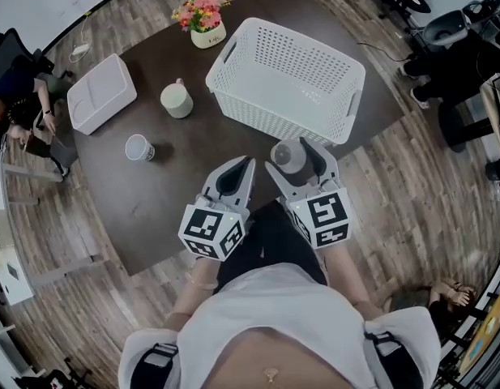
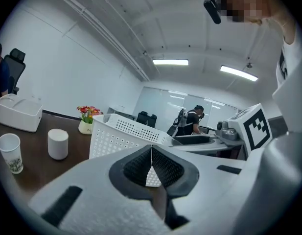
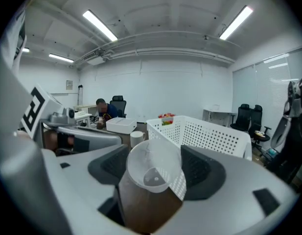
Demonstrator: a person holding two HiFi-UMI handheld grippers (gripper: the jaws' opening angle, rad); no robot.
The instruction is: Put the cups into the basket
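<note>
Wood-plank flooring surrounds a dark bench (image 1: pixel 160 197), and at upper centre of the head view a white perforated basket (image 1: pixel 274 108) stands on it with nothing visible inside.

The main risk lies with the clear cup (image 3: pixel 153 173), which looks thin and slippery. It is held only by its round wall, so a slackened grip on the way across could drop it onto the bench short of the basket. A harder squeeze could buckle it and let it spring out. The basket's near wall rises just beyond the cup, toward the top of the head view. A low approach would likely strike that wall and shove the light basket instead of clearing the rim. The left tongs (image 1: pixel 244 165) sit just beside the right tongs (image 1: pixel 297 159), so a sideways swing could knock them together and jar the cup.

The right tongs stand wide, one pad on each side of the clear cup, grasping it. The cup's mouth faces back toward the gripper's camera and its base points out toward the basket. The left tongs are clenched, pad tips meeting, with nothing between them.

Two more cups wait on the bench, well apart from both tongs: a white cup (image 1: pixel 177 100) left of the basket and a paper cup (image 1: pixel 139 147) further lower left.
</note>
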